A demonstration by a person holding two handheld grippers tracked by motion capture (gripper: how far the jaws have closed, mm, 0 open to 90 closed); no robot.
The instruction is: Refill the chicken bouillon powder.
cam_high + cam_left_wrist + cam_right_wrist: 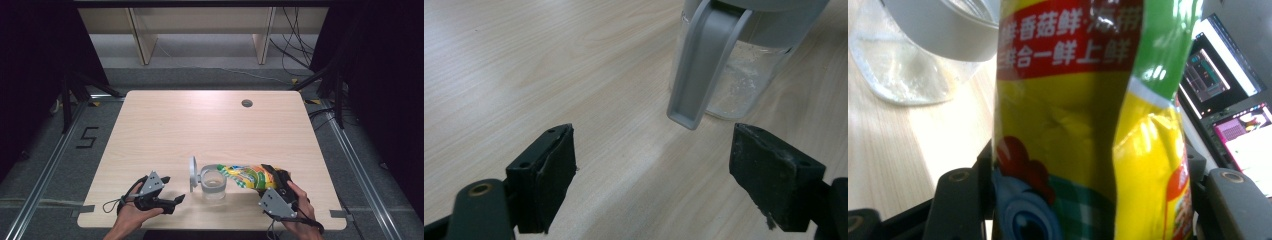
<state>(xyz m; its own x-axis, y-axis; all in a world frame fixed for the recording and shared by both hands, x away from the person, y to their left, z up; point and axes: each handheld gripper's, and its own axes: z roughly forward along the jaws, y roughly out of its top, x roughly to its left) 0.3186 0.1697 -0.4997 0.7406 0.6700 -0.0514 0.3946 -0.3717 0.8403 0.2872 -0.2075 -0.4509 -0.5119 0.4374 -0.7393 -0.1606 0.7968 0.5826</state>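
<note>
Pale wooden table (165, 125): right tongs (267, 175) pinch yellow-green foil seasoning bag (245, 176), tilted over clear glass jar (213, 184) with its grey flip lid open. Left tongs (172, 189) spread, idle beside the jar. Pouring step; next likely needs more tilt.

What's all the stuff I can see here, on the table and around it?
Table: one, pale wood, centre; round hole near its far right.
Jar: one, clear with grey rim, near edge of the table; white residue inside.
Lid: one, grey, flipped open on the jar's left.
Packet: one, yellow-green with red band, tilted with its end over the jar's mouth.
Cables: several, black, floor beyond the table.
Left gripper: black, jaws open, beside the jar.
Right gripper: black, jaws clamped on the packet.
Hands: two, bottom edge.
</note>
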